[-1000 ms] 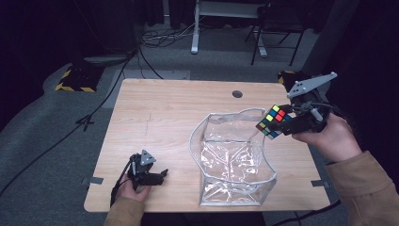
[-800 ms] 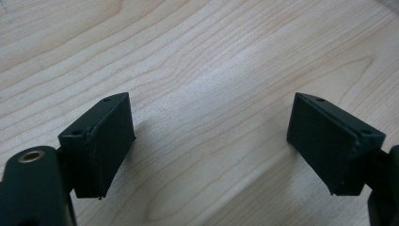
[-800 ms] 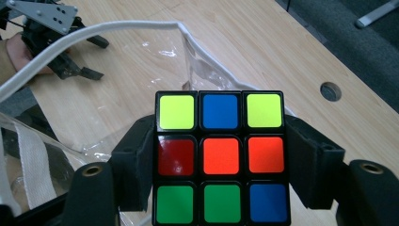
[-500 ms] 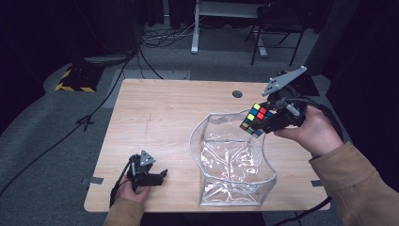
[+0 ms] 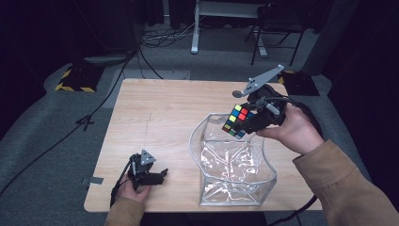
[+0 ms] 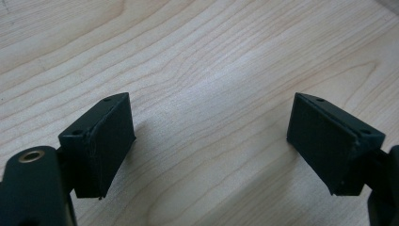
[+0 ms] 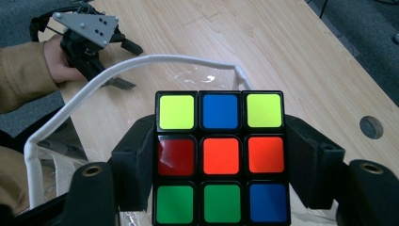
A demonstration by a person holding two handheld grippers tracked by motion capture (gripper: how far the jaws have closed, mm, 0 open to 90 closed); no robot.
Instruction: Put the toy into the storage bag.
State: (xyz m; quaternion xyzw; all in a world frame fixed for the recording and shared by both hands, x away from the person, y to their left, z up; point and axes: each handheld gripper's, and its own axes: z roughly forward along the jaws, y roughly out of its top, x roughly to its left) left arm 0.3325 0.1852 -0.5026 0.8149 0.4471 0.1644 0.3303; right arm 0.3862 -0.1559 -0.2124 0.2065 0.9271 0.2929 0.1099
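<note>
Up over the far rim of the clear bag (image 5: 235,165), the right gripper (image 5: 251,121) clamps the puzzle cube (image 5: 236,120) by two sides, its pads hiding those faces, while the left gripper (image 5: 157,175) rests wide-jawed on the table (image 5: 155,113), holding nothing.
</note>
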